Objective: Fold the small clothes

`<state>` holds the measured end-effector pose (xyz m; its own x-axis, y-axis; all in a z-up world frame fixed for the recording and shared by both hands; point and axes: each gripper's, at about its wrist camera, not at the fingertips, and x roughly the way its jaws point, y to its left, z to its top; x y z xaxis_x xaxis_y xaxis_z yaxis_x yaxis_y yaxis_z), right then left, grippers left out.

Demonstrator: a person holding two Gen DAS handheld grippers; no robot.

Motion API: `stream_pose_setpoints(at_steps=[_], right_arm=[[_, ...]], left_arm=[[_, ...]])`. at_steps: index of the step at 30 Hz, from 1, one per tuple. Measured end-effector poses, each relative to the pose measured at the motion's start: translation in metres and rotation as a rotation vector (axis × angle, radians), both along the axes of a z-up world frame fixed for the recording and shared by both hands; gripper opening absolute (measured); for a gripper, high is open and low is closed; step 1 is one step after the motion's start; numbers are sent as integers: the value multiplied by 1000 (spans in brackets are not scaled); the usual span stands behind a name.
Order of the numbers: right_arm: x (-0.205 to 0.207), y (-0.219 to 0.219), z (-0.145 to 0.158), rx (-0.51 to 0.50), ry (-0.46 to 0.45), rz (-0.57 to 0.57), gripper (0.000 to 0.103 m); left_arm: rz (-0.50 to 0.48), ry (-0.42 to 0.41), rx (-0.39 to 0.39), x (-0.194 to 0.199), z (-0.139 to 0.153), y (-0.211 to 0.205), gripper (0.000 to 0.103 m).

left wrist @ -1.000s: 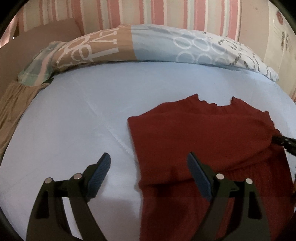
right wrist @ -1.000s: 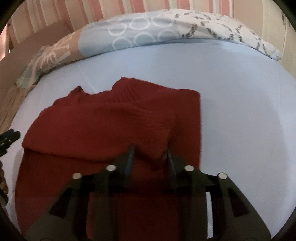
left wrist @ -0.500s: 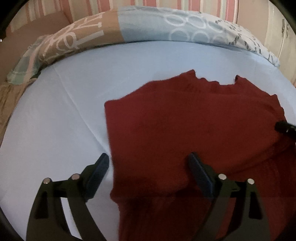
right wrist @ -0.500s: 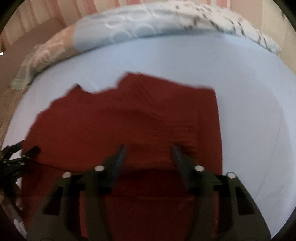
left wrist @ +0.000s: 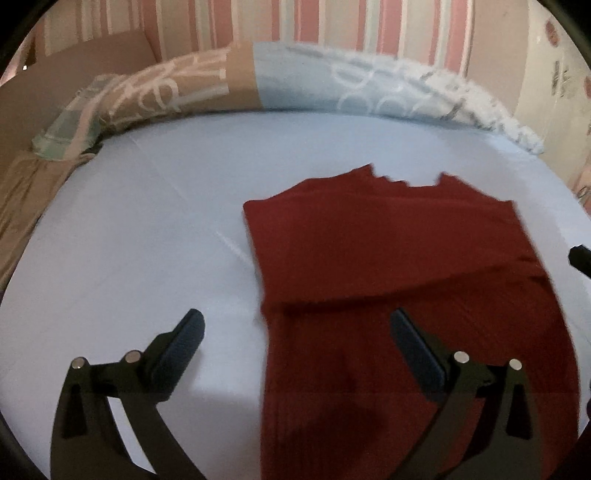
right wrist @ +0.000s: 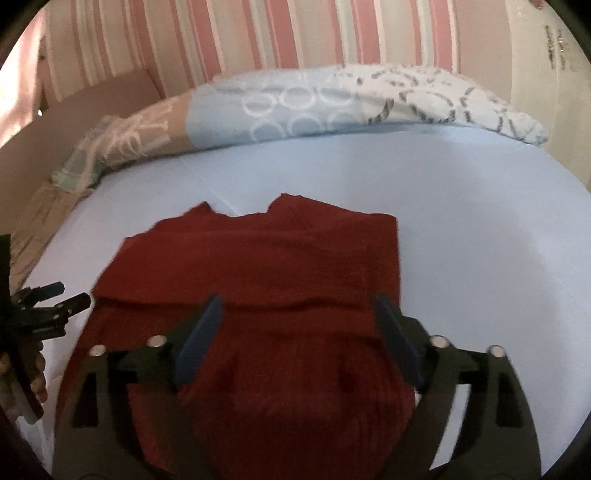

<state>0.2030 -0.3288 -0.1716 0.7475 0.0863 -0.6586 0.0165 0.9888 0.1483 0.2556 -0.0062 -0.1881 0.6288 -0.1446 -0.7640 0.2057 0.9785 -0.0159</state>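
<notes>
A dark red knit sweater (left wrist: 388,258) lies flat on the light blue bed sheet (left wrist: 140,258), collar toward the pillow, with a folded layer across its upper half. My left gripper (left wrist: 295,321) hovers over the sweater's left edge; its jaws are opening wide and pinch nothing. In the right wrist view the sweater (right wrist: 258,266) fills the middle. My right gripper (right wrist: 298,305) is above its lower half, jaws opening, with the cloth beneath them and not pressed. The left gripper (right wrist: 55,299) shows at the left edge there, and the right gripper's tip (left wrist: 580,256) at the right edge of the left view.
A long patterned pillow (left wrist: 295,81) lies along the bed's far side under a pink striped wall (right wrist: 258,33). A beige blanket (left wrist: 26,192) hangs off the left side. A hand (right wrist: 37,376) holds the left gripper. Bare sheet (right wrist: 480,240) spreads to the right.
My right gripper let go of the fold it pinched; its jaws spread wide and it drew back and up. The left gripper's jaws widened a little and it pulled back from the sweater.
</notes>
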Motion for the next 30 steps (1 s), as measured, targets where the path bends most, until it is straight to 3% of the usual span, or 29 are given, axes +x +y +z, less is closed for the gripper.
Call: stream_pose_setpoints(at_steps=[2,6,11,15,24,27,30], right_arm=[[-28,5,4,-4,-26,3,99],[-82,18,4,-55,-30,12,100],[-128,26,0,-80,8,-1,100],[-160,23,-8,-42,30,-30,100],[-189,13,-16,-28,28,-69,100],[-188,12,-17,-19,28,-65,100],[-185,14,-15,-23,36,-47,100]], left_arm=[[-7,-23,-14,-35,9,9,101],[-2,-38,-22,-88,14,19,101],[14,54,-114,-140,4,36,101],[7,78,-63,-179,-7,33,101],[-25,94,-54,-212,-12,25,101],[-10,75,-20,-215,-11,26,101],[15,74,-33,-216,-11,32,101]])
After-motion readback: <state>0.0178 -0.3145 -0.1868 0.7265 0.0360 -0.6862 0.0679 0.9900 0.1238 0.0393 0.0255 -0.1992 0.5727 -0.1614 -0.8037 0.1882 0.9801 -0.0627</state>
